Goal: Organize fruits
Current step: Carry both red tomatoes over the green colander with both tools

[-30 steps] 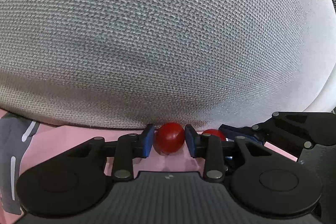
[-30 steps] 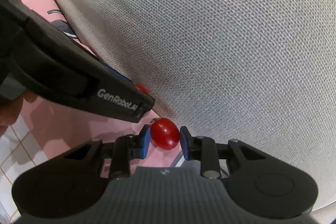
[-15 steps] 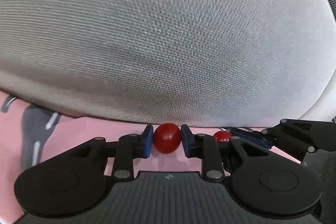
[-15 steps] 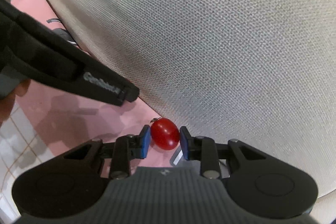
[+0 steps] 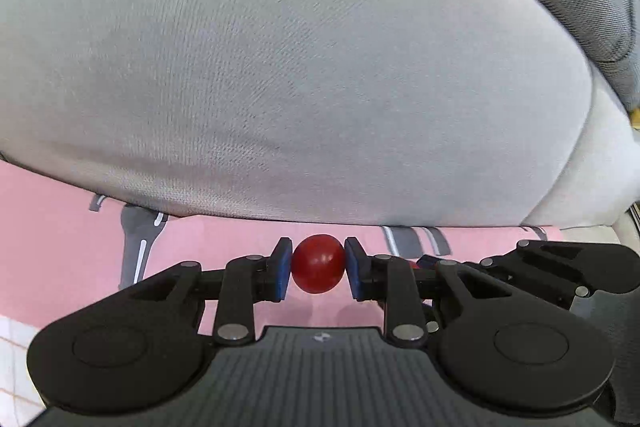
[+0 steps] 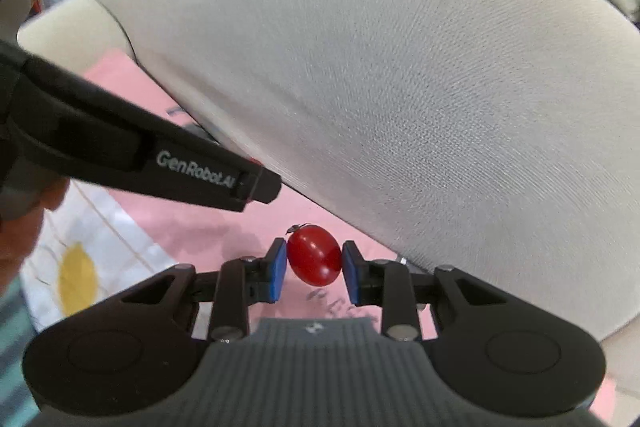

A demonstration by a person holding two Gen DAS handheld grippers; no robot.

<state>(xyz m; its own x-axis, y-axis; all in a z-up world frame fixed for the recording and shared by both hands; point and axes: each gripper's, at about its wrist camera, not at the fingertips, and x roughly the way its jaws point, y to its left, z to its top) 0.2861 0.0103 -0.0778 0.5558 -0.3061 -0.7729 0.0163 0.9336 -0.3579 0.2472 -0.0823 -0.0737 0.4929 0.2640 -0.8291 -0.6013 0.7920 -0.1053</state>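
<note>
Above pink cloth (image 5: pixel 224 239), both grippers' fingers (image 5: pixel 280 269) clamp red cherry tomatoes (image 5: pixel 318 263).

two close downward wrist views

Soft, even daylight is filling both views, and the pale cushion (image 5: pixel 304 67) is smearing with motion blur, its weave losing definition toward the top. A small highlight is glinting on each red tomato (image 5: pixel 318 263) (image 6: pixel 314 254), while faint shadows are falling on the pink cloth (image 5: pixel 60 227) beneath. Fisheye distortion is bending the edges, and the corners are darkening to black.
</note>
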